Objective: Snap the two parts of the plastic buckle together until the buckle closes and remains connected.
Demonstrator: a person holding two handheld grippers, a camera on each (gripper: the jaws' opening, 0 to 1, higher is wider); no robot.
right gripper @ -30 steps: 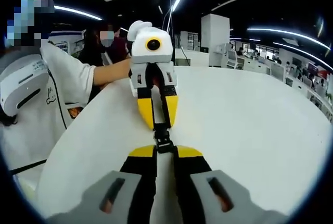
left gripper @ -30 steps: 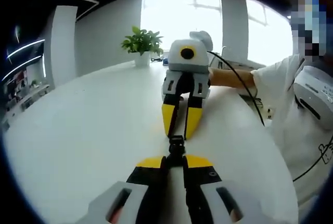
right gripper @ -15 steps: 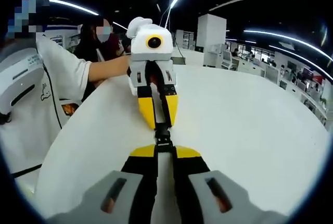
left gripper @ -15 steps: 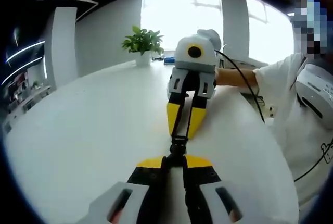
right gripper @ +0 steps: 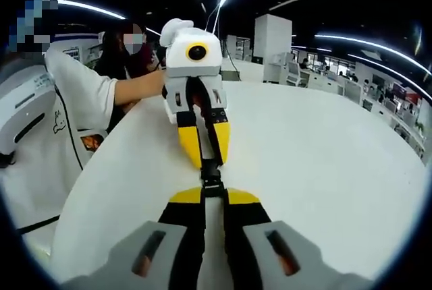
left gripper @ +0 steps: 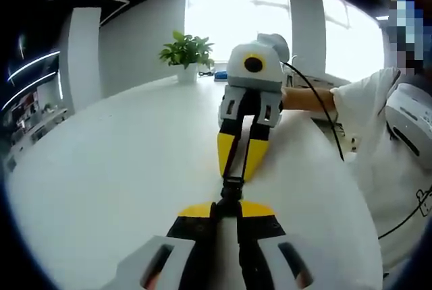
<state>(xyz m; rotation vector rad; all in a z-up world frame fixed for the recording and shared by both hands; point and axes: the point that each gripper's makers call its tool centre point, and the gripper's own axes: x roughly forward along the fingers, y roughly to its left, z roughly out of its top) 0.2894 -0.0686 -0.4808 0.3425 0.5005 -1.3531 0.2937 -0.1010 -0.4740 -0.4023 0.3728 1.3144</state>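
The right tool [left gripper: 236,162] rose slightly; both tools clench the buckle [left gripper: 231,190]; plant [left gripper: 185,52] behind.

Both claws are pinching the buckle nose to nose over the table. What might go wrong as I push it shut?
1. The buckle is small and thin between the left claw and right claw; a skewed push may twist it instead of latching.
2. Each claw grips only an end, so a part might slip out onto the table.
3. The yellow tips nearly meet and may collide.
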